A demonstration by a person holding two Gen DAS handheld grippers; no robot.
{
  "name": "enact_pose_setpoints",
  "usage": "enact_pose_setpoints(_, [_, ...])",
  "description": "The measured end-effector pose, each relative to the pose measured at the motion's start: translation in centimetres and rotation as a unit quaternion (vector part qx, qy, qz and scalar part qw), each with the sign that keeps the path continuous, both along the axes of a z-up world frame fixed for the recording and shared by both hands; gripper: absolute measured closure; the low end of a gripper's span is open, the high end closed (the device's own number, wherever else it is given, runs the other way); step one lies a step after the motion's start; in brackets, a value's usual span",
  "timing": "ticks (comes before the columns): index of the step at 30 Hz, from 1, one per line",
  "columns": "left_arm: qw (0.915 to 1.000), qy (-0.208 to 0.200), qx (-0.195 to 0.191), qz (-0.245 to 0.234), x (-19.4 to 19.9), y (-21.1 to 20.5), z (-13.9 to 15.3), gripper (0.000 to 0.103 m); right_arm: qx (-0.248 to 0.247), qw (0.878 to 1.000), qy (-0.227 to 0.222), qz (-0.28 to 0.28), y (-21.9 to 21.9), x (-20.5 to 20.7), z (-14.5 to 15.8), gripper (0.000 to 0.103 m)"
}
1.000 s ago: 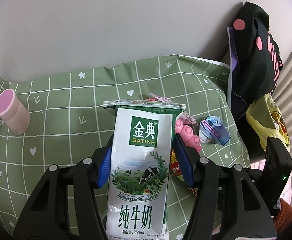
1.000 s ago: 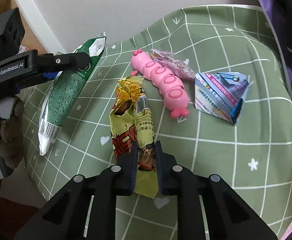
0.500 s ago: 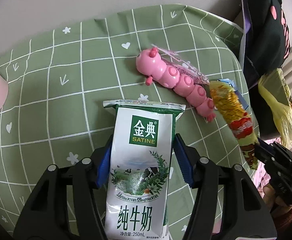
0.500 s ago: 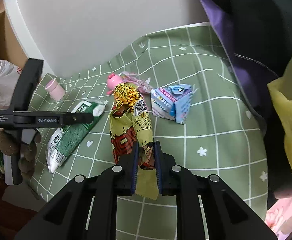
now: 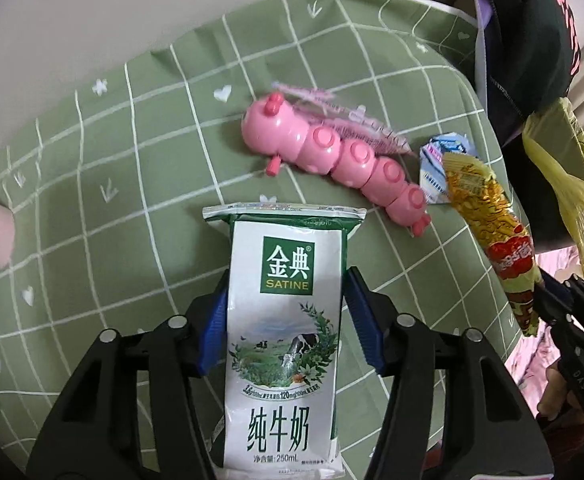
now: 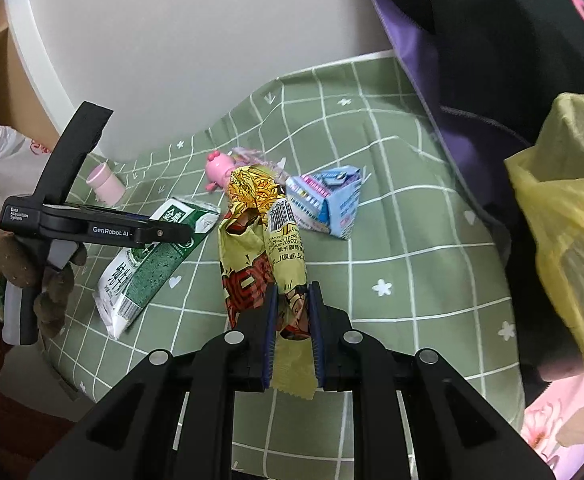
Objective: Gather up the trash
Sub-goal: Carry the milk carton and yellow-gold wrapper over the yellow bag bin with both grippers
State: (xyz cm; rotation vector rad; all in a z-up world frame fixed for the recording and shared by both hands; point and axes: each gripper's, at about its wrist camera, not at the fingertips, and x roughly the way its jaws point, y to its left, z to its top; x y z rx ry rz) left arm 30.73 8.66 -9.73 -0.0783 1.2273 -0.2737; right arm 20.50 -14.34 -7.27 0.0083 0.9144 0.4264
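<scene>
The milk pouch is clamped across its width by the left gripper and held clear of the green cloth, ready for binning. The snack wrapper is pinched by its lower end in the nearly shut right gripper, so it hangs beside the yellow bag, the likely trash bag. Compared with a second ago, the wrapper is lifted off the cloth and carried toward the bag; the pink toy and folded carton are left lying.
</scene>
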Motion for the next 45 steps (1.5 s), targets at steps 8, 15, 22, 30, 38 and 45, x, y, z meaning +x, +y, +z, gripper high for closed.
enact_pose_setpoints(8, [0.9778, -0.168, -0.122, -0.026, -1.2, -1.6, 11.0, 0.051, -0.011, 0.997, -0.065, -0.034, -2.7, -0.7, 5.5, 0.088])
enact_pose_setpoints(15, [0.9384, -0.281, -0.183, -0.084, -1.2, -7.5, 19.5, 0.051, -0.029, 0.985, -0.146, -0.090, -7.7, -2.0, 12.1, 0.088])
enact_pose_setpoints(22, [0.9104, -0.299, -0.220, -0.182, -0.6, -16.9, 22.9, 0.051, -0.064, 0.956, -0.201, -0.204, -16.9, -4.7, 17.3, 0.088])
enact_pose_setpoints(30, [0.8907, -0.273, -0.268, -0.245, 0.7, -27.6, 22.8, 0.051, -0.068, 0.948, -0.149, -0.273, -25.9, -5.7, 16.2, 0.088])
enact_pose_setpoints(38, [0.8834, -0.253, -0.276, -0.282, 2.5, -34.3, 20.1, 0.051, -0.059, 0.958, -0.115, -0.257, -28.0, -2.7, 14.0, 0.088])
enact_pose_setpoints(45, [0.9181, -0.182, -0.252, -0.245, 6.2, -35.7, 14.3, 0.051, -0.046, 0.973, -0.063, -0.215, -28.5, 2.3, 10.8, 0.088])
